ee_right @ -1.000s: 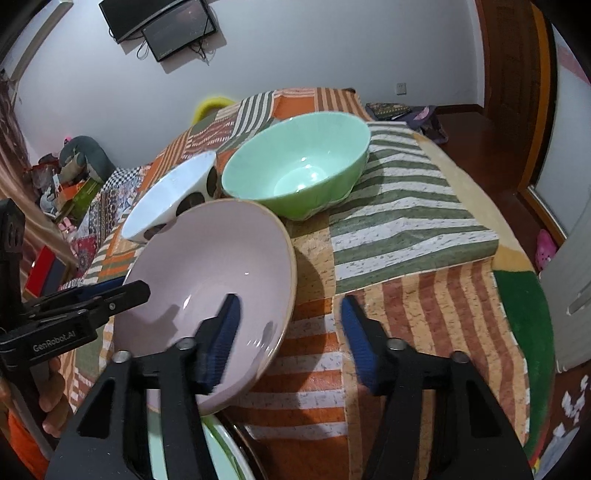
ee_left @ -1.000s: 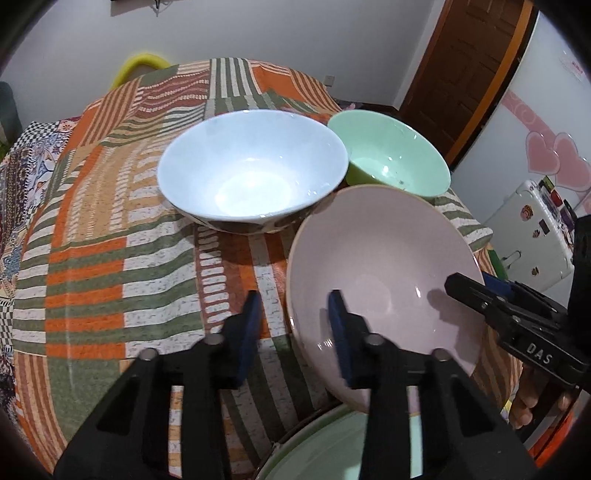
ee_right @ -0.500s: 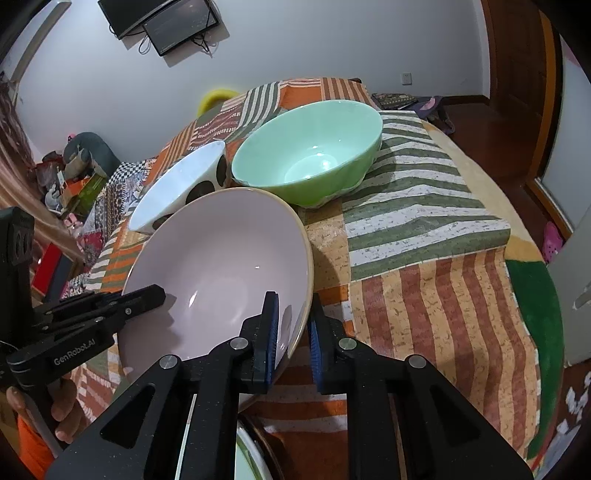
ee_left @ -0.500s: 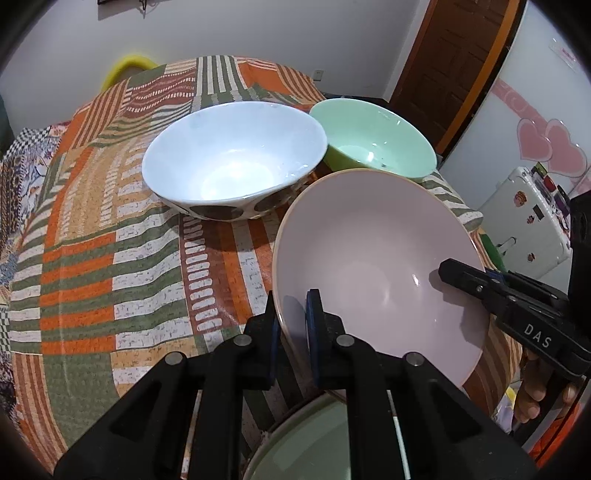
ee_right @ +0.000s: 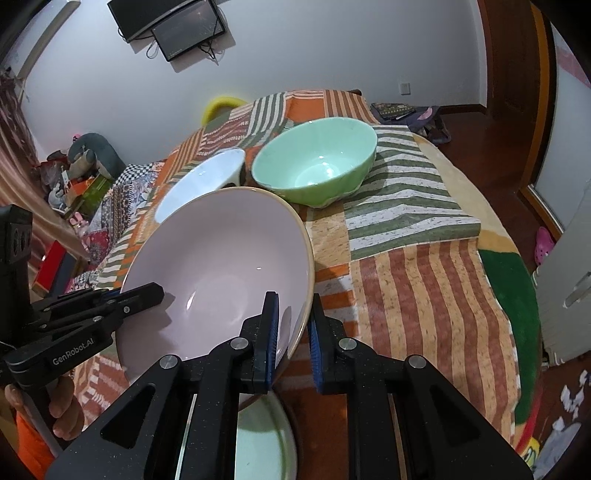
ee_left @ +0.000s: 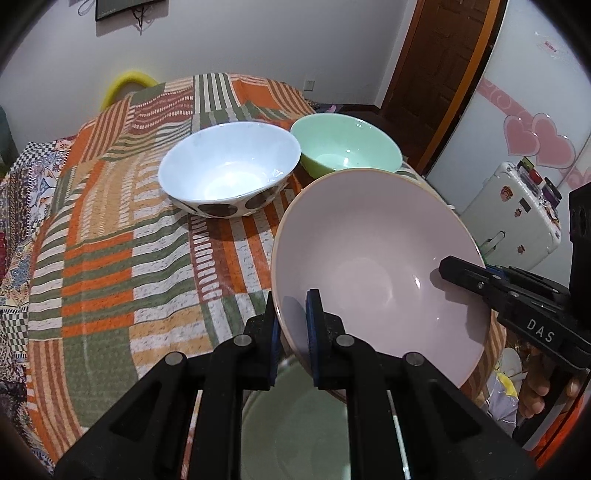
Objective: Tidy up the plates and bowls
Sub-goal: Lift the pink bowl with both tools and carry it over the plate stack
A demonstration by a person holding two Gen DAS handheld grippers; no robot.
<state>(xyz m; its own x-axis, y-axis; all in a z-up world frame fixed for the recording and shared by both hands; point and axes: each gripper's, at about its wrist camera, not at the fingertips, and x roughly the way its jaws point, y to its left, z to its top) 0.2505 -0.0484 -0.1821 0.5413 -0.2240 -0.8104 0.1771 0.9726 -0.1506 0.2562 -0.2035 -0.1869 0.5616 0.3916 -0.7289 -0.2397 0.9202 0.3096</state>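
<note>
striped tablecloth [ee_left: 110,258], wall screen [ee_right: 173,29], white suitcase [ee_left: 517,218]

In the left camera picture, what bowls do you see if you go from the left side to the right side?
white spotted bowl → green bowl → pink bowl, pinched at its rim by the left gripper and right gripper.

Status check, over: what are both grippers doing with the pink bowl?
Left gripper and right gripper both shut on pink bowl rim. Bowl tilted. Pale green plate underneath. White bowl and green bowl ahead.
</note>
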